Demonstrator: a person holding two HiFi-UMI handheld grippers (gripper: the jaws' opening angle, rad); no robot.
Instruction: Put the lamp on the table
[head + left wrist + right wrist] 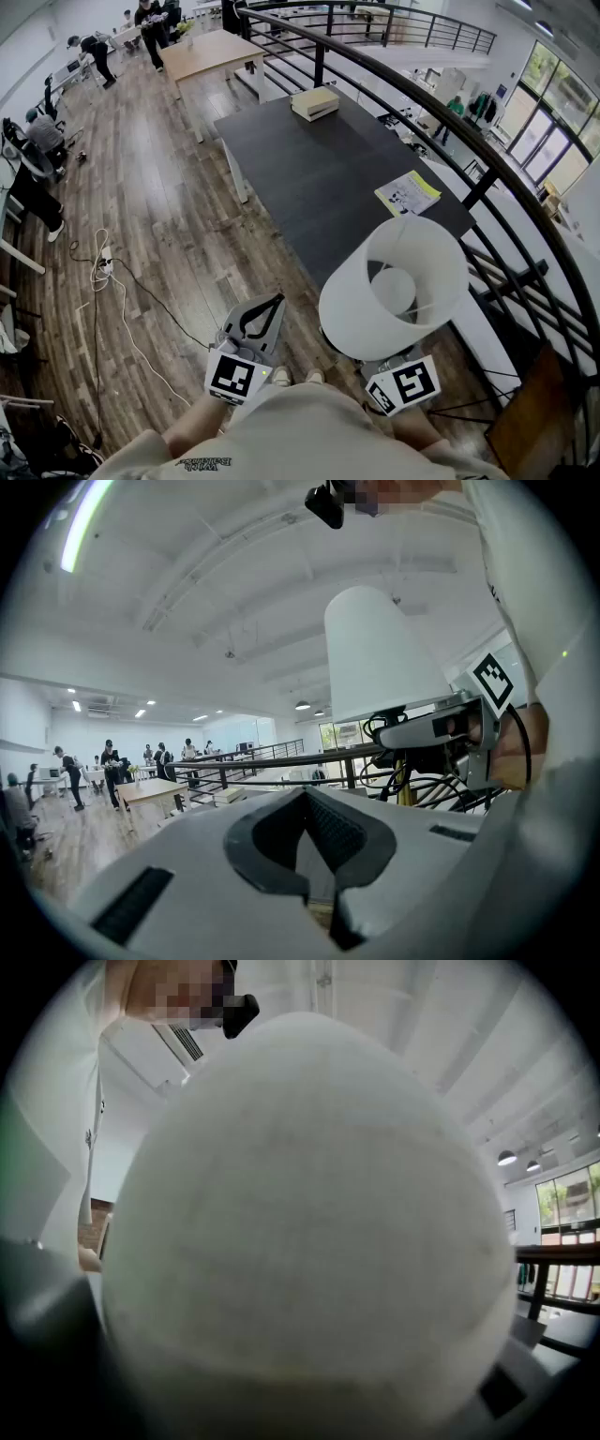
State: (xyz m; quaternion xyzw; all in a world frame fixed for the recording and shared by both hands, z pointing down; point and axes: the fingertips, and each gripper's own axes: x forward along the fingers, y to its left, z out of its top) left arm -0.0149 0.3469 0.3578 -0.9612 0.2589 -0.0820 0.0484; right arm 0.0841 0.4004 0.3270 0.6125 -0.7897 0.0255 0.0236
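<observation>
White fabric-look shade, lamp [394, 286] upright and off the table, carried at the person's right, near end of the scene. From the head view the shade overlaps the near right corner of the dark table [328, 178]; lamp base hidden under the shade.

Right tool [403, 733]: sits just below the shade, clamped on the lamp's lower part, jaws set wide. Its own view is filled by the blurred shade, so the pads are not seen.

Left tool [272, 307]: jaws together at the tips, nothing between them, held over the wood floor [159, 234] left of the lamp and apart from it.

Table top: pale box [315, 102] at the far end, yellow-and-white leaflet [408, 193] near the right edge, just beyond the shade. Black railing [441, 122] runs along the table's right side. White cable [103, 267] loose on the floor, left. People stand at the far left.
</observation>
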